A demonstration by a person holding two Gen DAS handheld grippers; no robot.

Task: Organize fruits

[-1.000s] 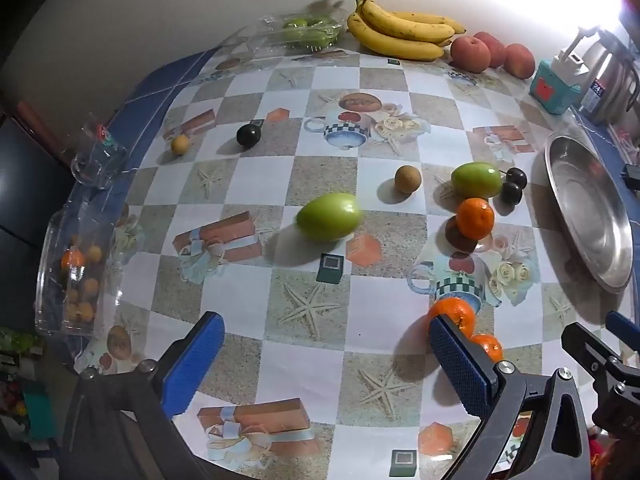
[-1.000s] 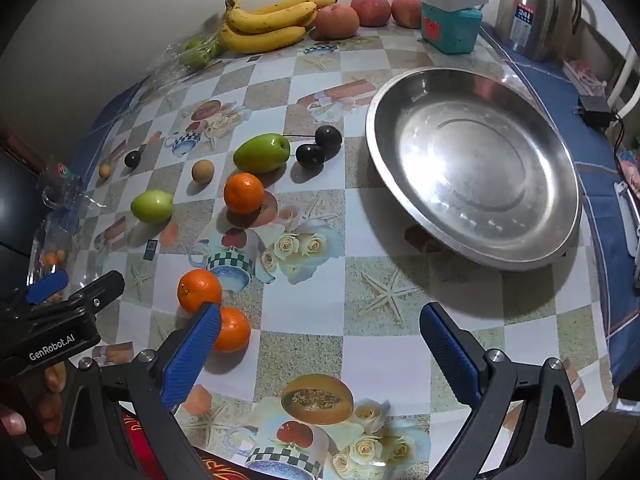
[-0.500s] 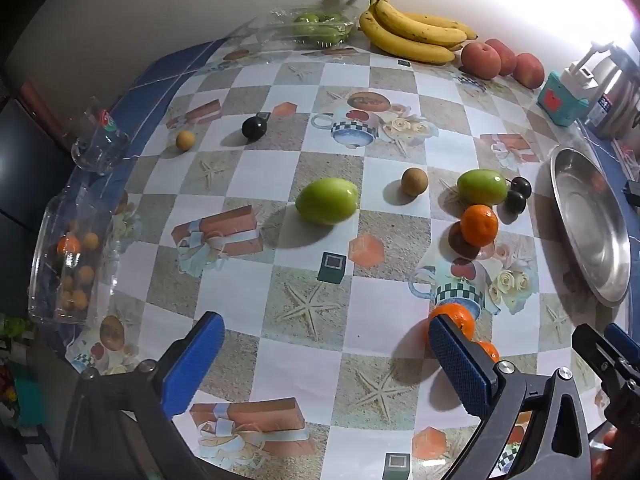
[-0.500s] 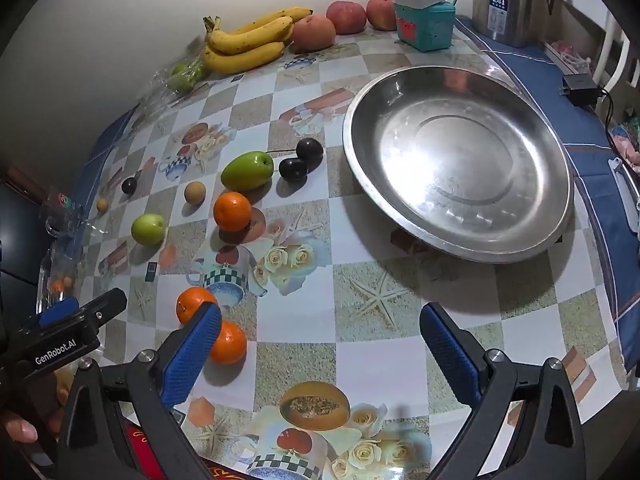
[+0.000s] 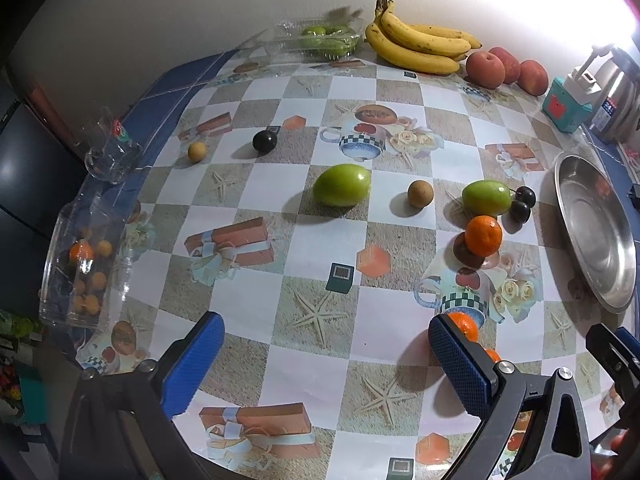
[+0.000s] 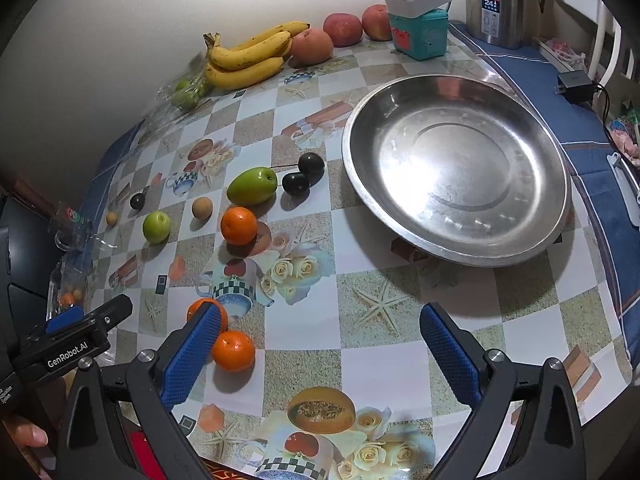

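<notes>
While both jaws gape, loose oranges (image 6: 238, 225) lie beside what seems an empty steel dish (image 6: 456, 168).

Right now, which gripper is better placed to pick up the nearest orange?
Probably the right gripper: it is open, and the nearest orange lies just beside its left finger. The left gripper, also open, faces bare tablecloth.

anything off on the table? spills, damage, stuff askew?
No spills or damage visible. What stands out: fruit lies scattered loose on the tablecloth while the steel dish holds nothing. The dish also sits tilted, its near rim raised off the cloth. Both the left gripper and right gripper are open and hold nothing.
</notes>
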